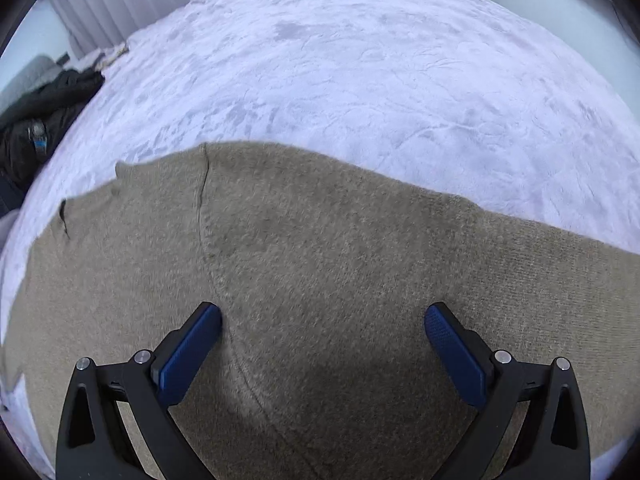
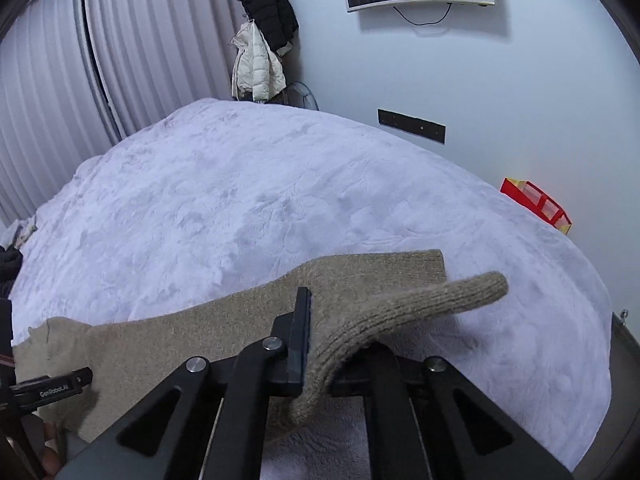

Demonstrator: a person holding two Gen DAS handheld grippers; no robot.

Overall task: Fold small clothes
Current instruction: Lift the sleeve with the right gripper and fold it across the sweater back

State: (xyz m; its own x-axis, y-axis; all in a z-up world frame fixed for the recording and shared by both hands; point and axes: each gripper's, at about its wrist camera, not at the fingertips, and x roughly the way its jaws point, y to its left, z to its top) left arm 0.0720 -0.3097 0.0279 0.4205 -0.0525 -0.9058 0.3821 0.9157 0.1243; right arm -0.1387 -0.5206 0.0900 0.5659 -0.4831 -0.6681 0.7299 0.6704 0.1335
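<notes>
A tan knitted garment [image 1: 320, 264] lies spread on a pale lilac blanket [image 1: 360, 80] that covers the bed. My left gripper [image 1: 322, 322] hovers just above the knit, open, its blue pads [image 1: 192, 352] wide apart with nothing between them. In the right wrist view the same garment [image 2: 224, 320] runs across the near part of the blanket [image 2: 240, 200]. My right gripper [image 2: 336, 332] is shut on a raised fold of the knit, and a rolled edge [image 2: 460, 292] of it sticks out to the right past the fingers.
Dark clothing [image 1: 44, 112] is piled at the bed's left side. Pleated curtains [image 2: 60, 80] hang at the left, and jackets [image 2: 264, 40] hang beyond the bed's far end. A red box [image 2: 536, 204] sits by the wall on the right. Part of the other tool [image 2: 44, 392] shows at lower left.
</notes>
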